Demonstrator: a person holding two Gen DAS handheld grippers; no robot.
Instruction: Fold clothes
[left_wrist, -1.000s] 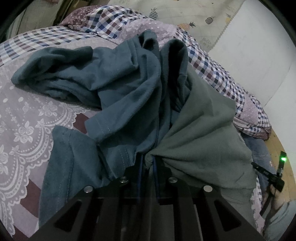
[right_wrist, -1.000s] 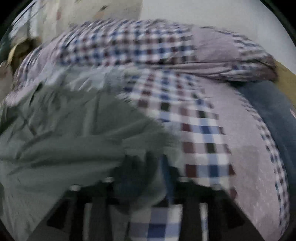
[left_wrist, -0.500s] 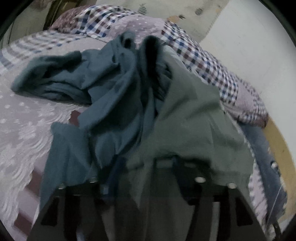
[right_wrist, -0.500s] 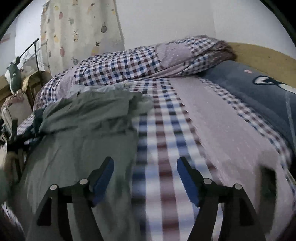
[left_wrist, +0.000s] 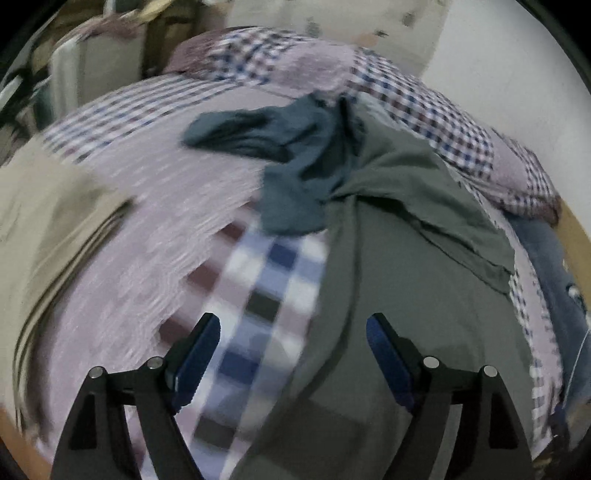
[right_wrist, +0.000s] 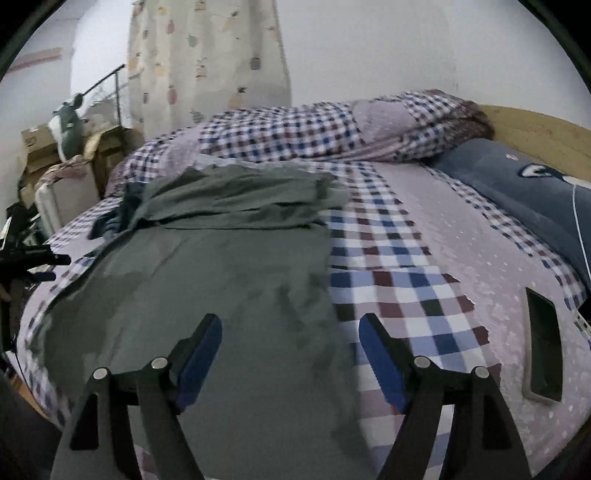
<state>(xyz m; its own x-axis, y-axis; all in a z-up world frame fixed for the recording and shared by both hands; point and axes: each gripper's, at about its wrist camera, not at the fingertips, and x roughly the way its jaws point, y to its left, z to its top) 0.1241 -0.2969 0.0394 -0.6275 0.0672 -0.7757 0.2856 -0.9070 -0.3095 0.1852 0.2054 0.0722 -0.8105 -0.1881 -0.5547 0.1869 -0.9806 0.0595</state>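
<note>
The grey-green garment (right_wrist: 221, 295) lies spread on the bed (right_wrist: 424, 236), its near part flat along the left half of the mattress and its far end bunched in folds toward the rolled checked quilt (right_wrist: 314, 129) at the far edge. I read it the same way from my left wrist view, where the grey-green garment (left_wrist: 399, 280) runs from the near edge up the right-hand side of that frame, though much of that picture is smeared by motion.

Starting at the left of the left wrist view, a pale beige cloth (left_wrist: 48, 221) sits at the bed's left edge, too blurred for me to say what it is. Next comes the lilac and checked bedcover (left_wrist: 177, 206), then a dark teal garment (left_wrist: 295, 162) crumpled near the far edge and touching the grey-green one along its right side. My left gripper (left_wrist: 291, 343) has its fingers spread wide with nothing between them; it hovers over the seam where bedcover meets grey-green fabric.

In the right wrist view, boxes and clutter (right_wrist: 55, 155) stand beyond the bed's far left corner, with a fruit-print curtain (right_wrist: 207, 62) behind. My right gripper (right_wrist: 290, 343) is also spread wide and empty, above the garment's right border. Further right lies a dark phone (right_wrist: 543, 350) near the bed's right edge, and a navy pillow (right_wrist: 517, 192) rests at the far right corner against the wooden headboard (right_wrist: 535, 136).
</note>
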